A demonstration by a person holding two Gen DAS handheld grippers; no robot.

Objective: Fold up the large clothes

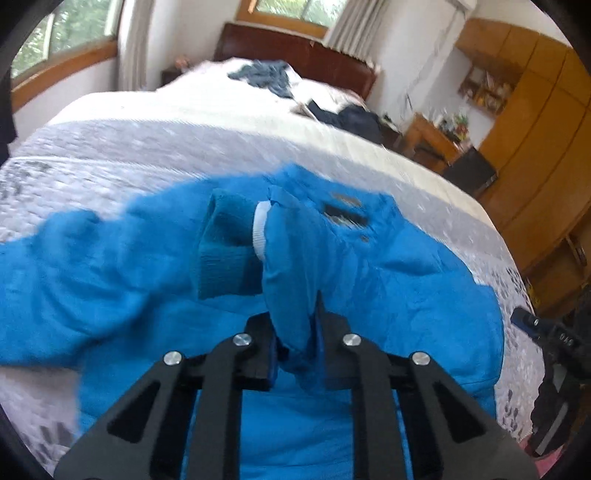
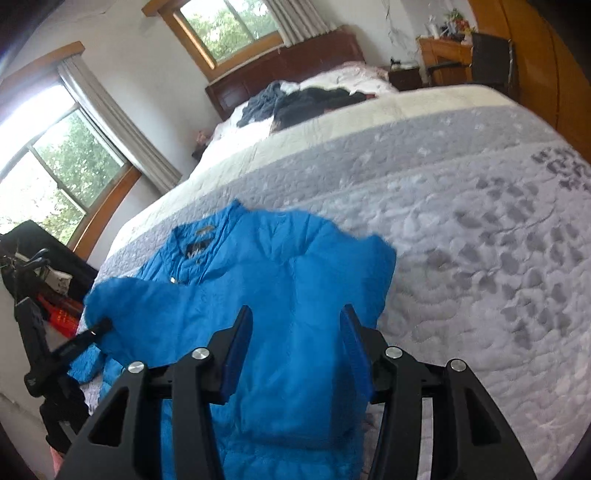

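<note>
The left gripper (image 1: 295, 332) is clamped on a bunched fold of the blue jacket (image 1: 388, 280), a sleeve whose ribbed cuff (image 1: 225, 243) and white inner band (image 1: 260, 230) stand up just past the fingers. The pinched cloth hides the fingertips, and the whole left view is smeared, so seams and the dark label (image 1: 343, 210) near the collar are hard to make out.

The right gripper (image 2: 295, 332) hangs wide open above the jacket (image 2: 288, 302), holding nothing; its blue pads (image 2: 356, 347) frame the lower body of the garment. Whether the pads touch the cloth cannot be told.

The jacket lies on the bed's grey quilt (image 2: 480, 240), near its closer edge. In the right view its long axis runs away from the gripper, hem nearest and cut off beneath the fingers, collar (image 2: 207, 230) pointing toward the headboard (image 2: 288, 62). One sleeve is lifted across its left side, where the left gripper's dark finger (image 2: 88, 336) meets the cloth. The far shoulder folds under at the right edge.

Beyond the jacket the quilt gives way to a cream band (image 2: 388, 107). Farther off, a heap of dark clothes (image 2: 314, 99) lies near the headboard, too small to sort. Behind it are curtained windows (image 2: 229, 29), and at the far right a wooden desk (image 2: 443, 59) and wardrobe (image 1: 535, 122).
</note>
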